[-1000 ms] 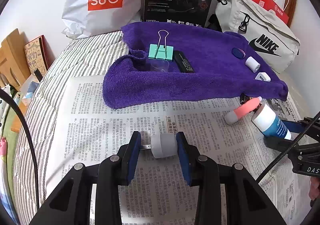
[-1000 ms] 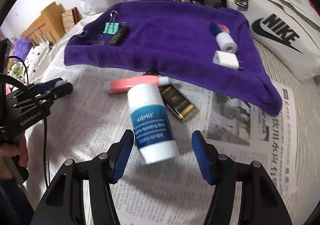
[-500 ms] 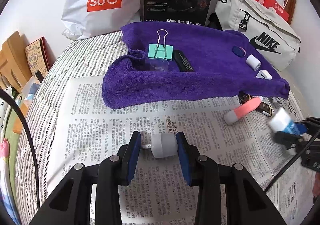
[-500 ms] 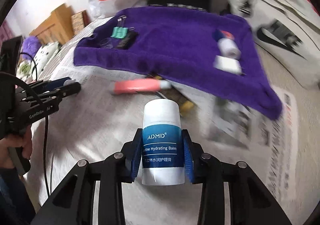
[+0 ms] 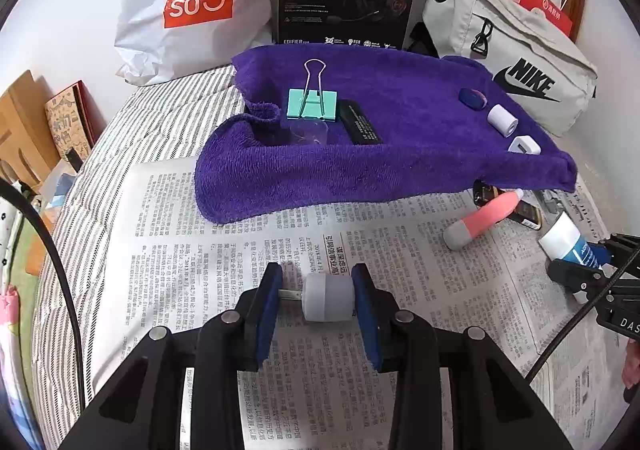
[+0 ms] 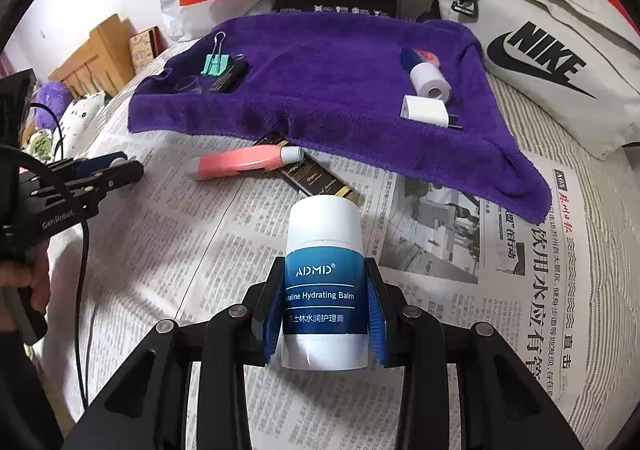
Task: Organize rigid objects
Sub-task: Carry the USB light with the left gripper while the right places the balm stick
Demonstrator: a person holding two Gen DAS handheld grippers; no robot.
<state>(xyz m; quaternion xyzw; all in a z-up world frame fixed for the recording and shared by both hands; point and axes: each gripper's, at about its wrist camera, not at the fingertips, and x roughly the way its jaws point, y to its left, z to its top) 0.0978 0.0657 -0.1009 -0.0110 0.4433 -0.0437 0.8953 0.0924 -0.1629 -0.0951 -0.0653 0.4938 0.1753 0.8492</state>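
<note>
Right wrist view: a newspaper (image 6: pixel 460 250) covers the striped bed; one purple towel (image 6: pixel 320 89) holds six small things. The right gripper (image 6: pixel 325 314) clamps one balm tube (image 6: pixel 325 270); the left gripper (image 5: pixel 316 302) clamps one grey cap (image 5: pixel 328 298)

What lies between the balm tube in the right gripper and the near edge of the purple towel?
In the right wrist view, newspaper, a black-and-gold box and a pink tube lie between the balm tube and the purple towel.
</note>
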